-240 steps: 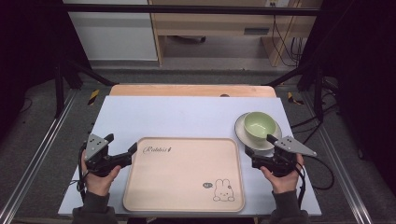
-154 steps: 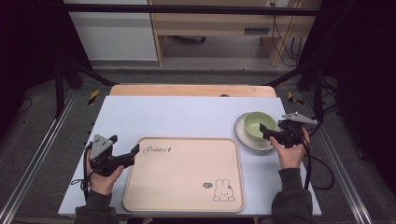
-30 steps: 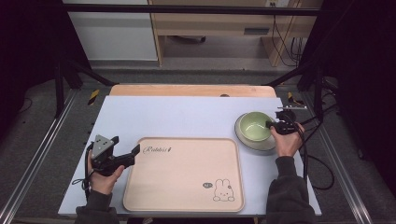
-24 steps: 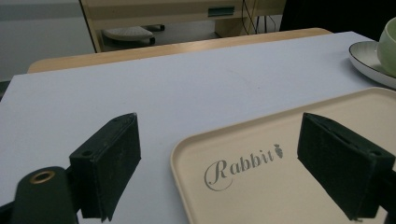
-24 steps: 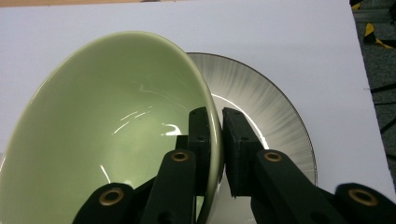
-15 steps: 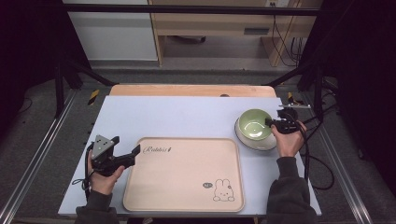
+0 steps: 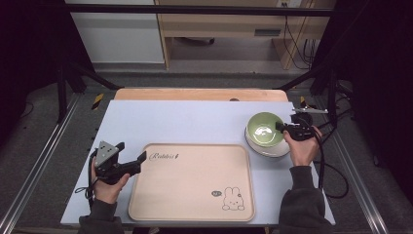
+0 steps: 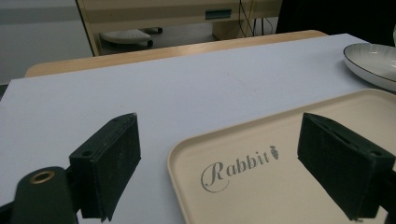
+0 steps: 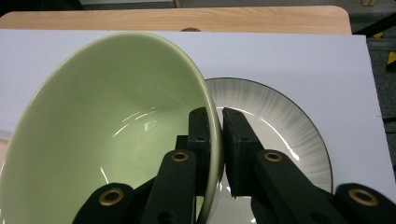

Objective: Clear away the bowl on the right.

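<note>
A pale green bowl (image 7: 264,128) (image 9: 112,135) is tilted up over a white plate (image 7: 271,147) (image 9: 280,126) at the table's right. My right gripper (image 7: 283,127) (image 9: 215,116) is shut on the bowl's right rim, one jaw inside and one outside. A beige tray (image 7: 192,180) (image 8: 289,182) with "Rabbit" lettering and a bunny drawing lies at the front middle. My left gripper (image 7: 139,161) (image 8: 233,161) is open, its jaws spanning the tray's near left corner, just above it.
A pale blue mat (image 7: 195,119) covers the wooden table (image 7: 199,94). Dark frame bars and metal rails (image 7: 44,161) run along both sides. Cables (image 7: 336,175) trail off the right edge. A desk (image 7: 229,24) stands beyond the table.
My right gripper went from the front right up to the bowl, closed on its rim and tipped it up off the plate. The left gripper has barely moved.
</note>
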`<state>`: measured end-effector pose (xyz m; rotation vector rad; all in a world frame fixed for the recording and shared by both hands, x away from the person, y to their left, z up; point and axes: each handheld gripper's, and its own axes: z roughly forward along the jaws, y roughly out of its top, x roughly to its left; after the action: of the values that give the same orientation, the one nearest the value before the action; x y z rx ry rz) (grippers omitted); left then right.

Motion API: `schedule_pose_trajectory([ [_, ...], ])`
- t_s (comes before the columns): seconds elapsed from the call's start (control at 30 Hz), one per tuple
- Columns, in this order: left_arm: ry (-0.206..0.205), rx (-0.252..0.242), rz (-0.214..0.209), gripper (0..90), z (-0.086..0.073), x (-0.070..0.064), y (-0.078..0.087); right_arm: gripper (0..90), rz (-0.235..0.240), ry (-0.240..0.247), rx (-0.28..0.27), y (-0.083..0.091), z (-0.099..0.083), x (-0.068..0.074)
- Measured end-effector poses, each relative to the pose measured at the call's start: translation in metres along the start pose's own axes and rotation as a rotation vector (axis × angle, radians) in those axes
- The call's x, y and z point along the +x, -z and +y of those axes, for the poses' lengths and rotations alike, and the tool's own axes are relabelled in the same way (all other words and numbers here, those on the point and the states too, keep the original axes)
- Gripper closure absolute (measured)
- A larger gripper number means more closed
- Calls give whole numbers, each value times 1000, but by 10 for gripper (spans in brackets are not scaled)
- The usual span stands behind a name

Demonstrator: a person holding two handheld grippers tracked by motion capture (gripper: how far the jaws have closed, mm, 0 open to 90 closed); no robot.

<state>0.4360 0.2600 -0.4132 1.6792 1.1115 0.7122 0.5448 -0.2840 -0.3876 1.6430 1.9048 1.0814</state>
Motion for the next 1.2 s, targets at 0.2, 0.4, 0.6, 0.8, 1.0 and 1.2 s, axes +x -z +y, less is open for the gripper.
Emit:
schedule_pose_trajectory([
  [0.2, -2, -1, -1, 128, 0, 0, 1, 826, 11, 18, -4, 3, 0, 6],
  [0.4, -2, -2, -1, 128, 1, -1, 1, 826, 29, 40, -5, 7, 1, 14],
  [0.6, -2, -4, -1, 128, 1, -1, 1, 826, 62, 66, -13, 11, 3, 26],
  [0.8, -4, -6, -1, 128, 1, -1, 2, 826, 90, 104, -18, 13, 5, 40],
  [1.0, -5, -6, -2, 128, 2, -1, 2, 826, 115, 133, -14, 14, 5, 52],
  [1.2, -3, -8, -2, 128, 2, -1, 2, 826, 147, 159, -7, 14, 6, 65],
])
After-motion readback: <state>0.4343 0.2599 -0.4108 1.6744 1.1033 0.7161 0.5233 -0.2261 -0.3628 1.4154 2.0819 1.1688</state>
